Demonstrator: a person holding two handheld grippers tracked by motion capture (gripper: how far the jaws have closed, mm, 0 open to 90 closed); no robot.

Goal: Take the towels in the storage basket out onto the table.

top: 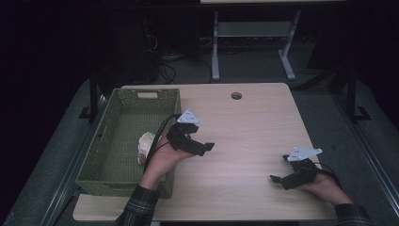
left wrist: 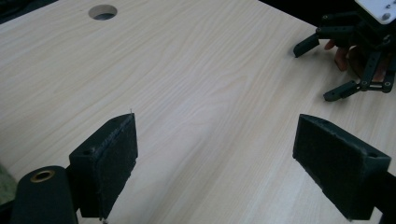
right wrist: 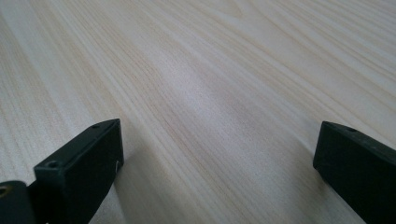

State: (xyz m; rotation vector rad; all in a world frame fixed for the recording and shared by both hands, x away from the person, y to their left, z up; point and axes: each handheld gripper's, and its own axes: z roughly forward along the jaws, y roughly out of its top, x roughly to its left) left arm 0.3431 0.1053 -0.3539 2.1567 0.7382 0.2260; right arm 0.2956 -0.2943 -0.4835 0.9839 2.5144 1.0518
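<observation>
My left gripper [top: 197,140] is held over the light wooden table [top: 254,127], just right of a green woven basket [top: 117,186], pointing right. In the left gripper view the left gripper [left wrist: 215,158] is open, with bare wood between its padded jaws. My right gripper [top: 279,168] hovers near the table's front right, pointing left, and it shows open in the left gripper view [left wrist: 314,73]. The right gripper view has the right gripper [right wrist: 217,163] low over the wood, its jaws wide apart and empty. A cream-white object [top: 146,143] lies in the basket, partly behind my left hand.
A round cable hole [top: 236,95] sits near the table's far edge, also seen in the left gripper view [left wrist: 102,11]. The basket takes up the table's left end. Behind the table stands a white frame [top: 215,47] on a dark floor.
</observation>
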